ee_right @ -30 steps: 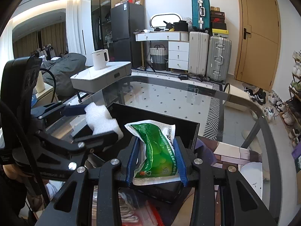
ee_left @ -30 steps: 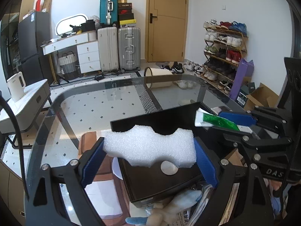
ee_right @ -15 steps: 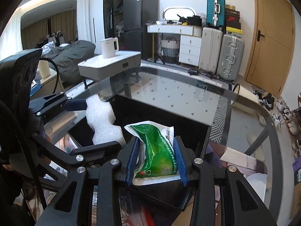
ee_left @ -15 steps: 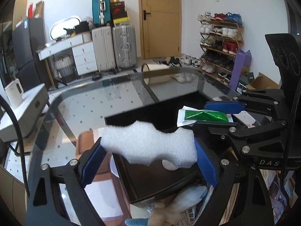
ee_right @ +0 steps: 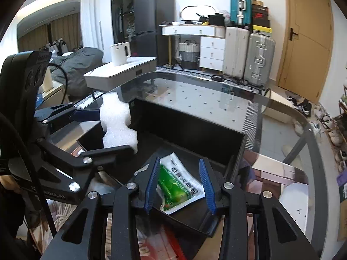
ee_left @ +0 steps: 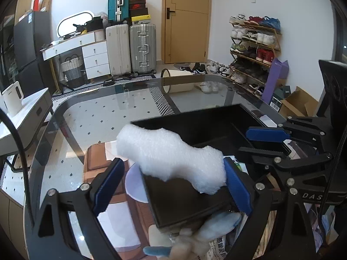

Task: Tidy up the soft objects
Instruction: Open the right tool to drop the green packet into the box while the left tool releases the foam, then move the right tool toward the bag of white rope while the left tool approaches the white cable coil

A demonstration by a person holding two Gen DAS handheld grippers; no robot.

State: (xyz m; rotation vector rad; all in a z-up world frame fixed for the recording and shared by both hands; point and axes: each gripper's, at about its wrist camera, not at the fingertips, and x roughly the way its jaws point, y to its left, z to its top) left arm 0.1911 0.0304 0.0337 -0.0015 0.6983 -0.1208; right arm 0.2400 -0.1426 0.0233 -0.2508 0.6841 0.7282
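Over the black tray (ee_right: 195, 127) on the glass worktop (ee_left: 91, 119), the left hand-held gripper (ee_left: 171, 179) is spread wide — lumpy white foam (ee_left: 173, 158) touches only its right pad, tilted. The right hand-held gripper (ee_right: 180, 186) is released too — the glossy green pouch (ee_right: 177, 186) lies flat in the tray between its pads.

Our left claw (ee_left: 171, 182) has its blue pads spread wide, the right pad (ee_left: 237, 186) touching the foam (ee_left: 171, 153) and the left pad standing clear of it. Our right claw (ee_right: 180, 184) is parted too, its pads either side of the green packet (ee_right: 179, 185) without pressing on it. The two claws sit near each other, left beside right, both angled downward.
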